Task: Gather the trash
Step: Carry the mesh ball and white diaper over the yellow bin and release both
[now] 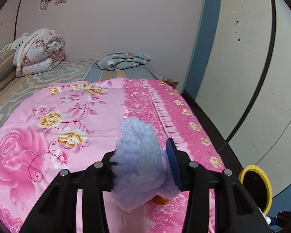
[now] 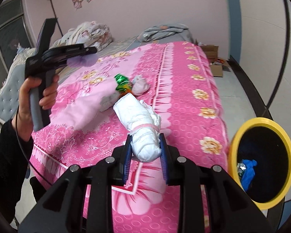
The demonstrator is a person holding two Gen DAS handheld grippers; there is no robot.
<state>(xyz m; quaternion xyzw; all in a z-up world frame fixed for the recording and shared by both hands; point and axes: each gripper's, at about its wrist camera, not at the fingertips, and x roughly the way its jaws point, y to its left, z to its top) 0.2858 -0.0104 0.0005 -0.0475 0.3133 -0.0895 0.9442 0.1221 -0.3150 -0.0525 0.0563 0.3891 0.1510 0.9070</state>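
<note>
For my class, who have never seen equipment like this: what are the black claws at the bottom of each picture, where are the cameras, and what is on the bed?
A person carries two handheld grippers, each with its own camera looking along its fingers. The left gripper clamps crumpled bubble wrap. The right gripper clamps a rolled white diaper. On the pink bedspread lie a green wrapper and a crumpled tissue. Beside the bed stands a yellow-rimmed bin.

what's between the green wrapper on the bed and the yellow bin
In the right wrist view, between the green wrapper and yellow bin lie a crumpled tissue and pink bedspread.
</note>
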